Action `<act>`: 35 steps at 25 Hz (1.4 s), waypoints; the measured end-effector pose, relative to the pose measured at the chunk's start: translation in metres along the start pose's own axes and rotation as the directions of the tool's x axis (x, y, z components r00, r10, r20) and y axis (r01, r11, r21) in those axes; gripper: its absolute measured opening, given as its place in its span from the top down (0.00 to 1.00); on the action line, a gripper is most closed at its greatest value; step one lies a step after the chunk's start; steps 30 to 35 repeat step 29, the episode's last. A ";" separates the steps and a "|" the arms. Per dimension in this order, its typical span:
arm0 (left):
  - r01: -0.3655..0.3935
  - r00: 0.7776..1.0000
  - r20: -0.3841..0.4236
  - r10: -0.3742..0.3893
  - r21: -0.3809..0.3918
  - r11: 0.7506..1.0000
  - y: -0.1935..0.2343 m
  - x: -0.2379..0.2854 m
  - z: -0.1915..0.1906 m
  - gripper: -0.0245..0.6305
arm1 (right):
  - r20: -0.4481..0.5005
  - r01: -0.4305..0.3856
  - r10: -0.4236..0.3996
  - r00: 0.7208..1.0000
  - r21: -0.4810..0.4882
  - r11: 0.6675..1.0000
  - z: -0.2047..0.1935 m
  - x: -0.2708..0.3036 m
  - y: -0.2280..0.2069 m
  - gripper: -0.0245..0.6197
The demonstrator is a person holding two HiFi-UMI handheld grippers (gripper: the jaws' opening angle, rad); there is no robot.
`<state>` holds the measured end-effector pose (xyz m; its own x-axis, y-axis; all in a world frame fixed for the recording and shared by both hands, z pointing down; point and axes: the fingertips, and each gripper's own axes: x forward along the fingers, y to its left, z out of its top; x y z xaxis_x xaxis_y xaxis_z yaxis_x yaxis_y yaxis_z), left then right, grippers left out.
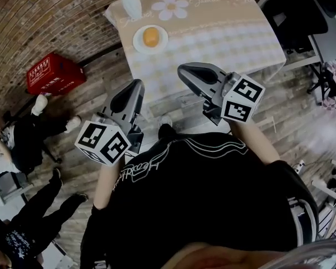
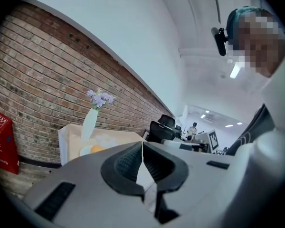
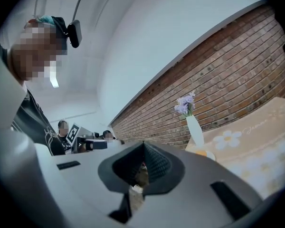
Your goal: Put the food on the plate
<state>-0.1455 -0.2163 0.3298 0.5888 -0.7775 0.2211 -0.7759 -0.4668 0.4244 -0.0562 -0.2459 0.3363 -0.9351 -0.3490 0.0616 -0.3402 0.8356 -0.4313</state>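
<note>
- I read this as an open office floor: black desk chairs [image 2: 162, 126] and ceiling strip lights [image 2: 236, 71] behind.
- A clothed table [image 1: 224, 38] with a vase [image 1: 131, 3] stands staged beside the brick wall [image 2: 42, 80].

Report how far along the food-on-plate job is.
Done: the round orange food sits on the small white plate, beside the white vase on the beige-clothed table. In hand: nothing; the left claw and right claw are both shut and empty, held short of the table. Left: apparently nothing, since no other food shows on the cloth.
</note>
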 end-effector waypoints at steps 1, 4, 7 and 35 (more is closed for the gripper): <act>0.001 1.000 0.002 -0.001 0.006 1.000 -0.005 -0.002 0.000 0.95 | 0.000 -0.008 0.008 1.000 0.004 1.000 -0.001 -0.002 0.004 0.97; 0.002 1.000 0.007 -0.002 0.022 1.000 -0.019 -0.008 0.000 0.95 | 0.003 -0.018 0.018 1.000 0.008 1.000 0.000 -0.011 0.013 0.97; -0.003 1.000 0.012 0.002 0.026 1.000 -0.028 -0.014 -0.005 0.95 | -0.005 -0.011 0.011 1.000 -0.009 1.000 -0.004 -0.017 0.020 0.97; -0.008 0.999 0.050 0.005 0.072 0.997 -0.086 -0.053 -0.026 0.95 | 0.034 0.002 0.001 0.999 -0.078 0.997 -0.005 -0.069 0.068 0.97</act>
